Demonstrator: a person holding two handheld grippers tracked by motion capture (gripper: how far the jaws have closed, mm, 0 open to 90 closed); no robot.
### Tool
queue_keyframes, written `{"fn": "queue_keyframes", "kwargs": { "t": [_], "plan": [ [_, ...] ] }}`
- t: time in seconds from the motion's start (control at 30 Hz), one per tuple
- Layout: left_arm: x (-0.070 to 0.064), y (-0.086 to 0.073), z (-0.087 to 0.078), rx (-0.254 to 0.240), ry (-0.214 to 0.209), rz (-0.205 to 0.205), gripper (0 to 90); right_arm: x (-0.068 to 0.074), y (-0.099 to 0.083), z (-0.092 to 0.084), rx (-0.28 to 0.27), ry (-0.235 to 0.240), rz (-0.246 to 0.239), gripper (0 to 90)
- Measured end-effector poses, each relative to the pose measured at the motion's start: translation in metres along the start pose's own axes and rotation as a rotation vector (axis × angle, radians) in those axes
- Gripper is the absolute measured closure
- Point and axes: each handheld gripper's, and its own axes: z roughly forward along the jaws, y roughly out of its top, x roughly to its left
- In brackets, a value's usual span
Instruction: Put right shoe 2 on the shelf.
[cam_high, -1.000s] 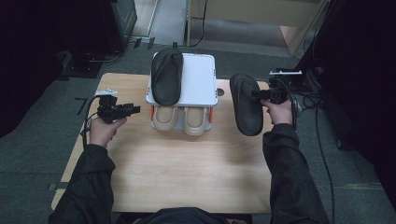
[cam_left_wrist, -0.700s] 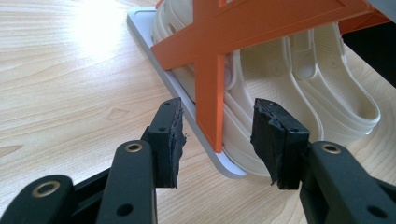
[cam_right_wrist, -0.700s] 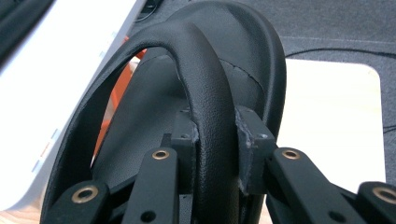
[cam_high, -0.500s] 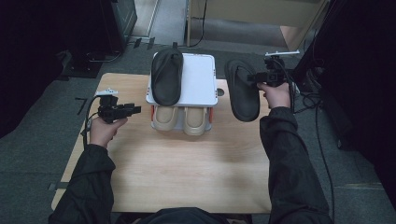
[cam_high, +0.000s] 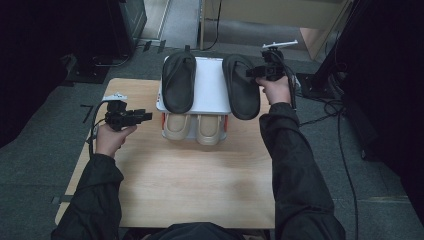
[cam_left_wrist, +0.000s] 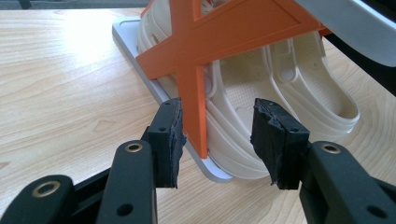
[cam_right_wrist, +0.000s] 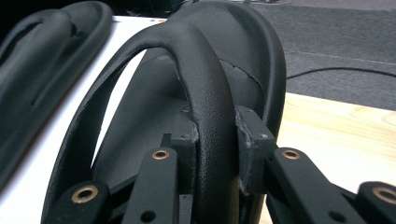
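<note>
While the left gripper (cam_high: 142, 116) just sits by the rack with its jaws open and nothing between them, the right gripper (cam_high: 255, 74) is doing the real work: its jaws are clamped on the strap of the second black rubber slide sandal (cam_high: 241, 93), carrying it over the right half of the white top shelf (cam_high: 210, 90) of the small 2-tier shoe rack with orange cross braces (cam_left_wrist: 224, 42). I'd say the step in hand is placing sandal number 2 next to the first black slide sandal (cam_high: 178, 81), which already lies on the shelf's left half. A pair of cream clogs (cam_high: 194, 128) sits on the lower tier. Next move, as I read it: line it up parallel to its mate, lower it flat so it doesn't hang off the right edge, then let go.
</note>
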Motion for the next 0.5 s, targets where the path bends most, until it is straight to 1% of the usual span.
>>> {"fn": "queue_keyframes", "kwargs": {
  "t": [0.2,0.27,0.37,0.5],
  "plan": [
    [0.000,0.001,-0.002,-0.013,-0.008,0.005,53.6,0.025,0.009,0.022,0.011,0.012,-0.013,72.1],
    [0.000,0.001,-0.003,-0.020,-0.012,0.007,53.7,0.032,0.010,0.029,0.002,0.010,-0.023,72.1],
    [0.000,0.002,-0.003,-0.018,-0.013,0.008,53.7,0.040,0.010,0.039,0.004,0.009,-0.022,72.1],
    [-0.002,0.002,-0.001,-0.007,-0.012,0.016,53.7,0.048,0.012,0.048,0.016,0.008,-0.021,71.9]
  ]
}}
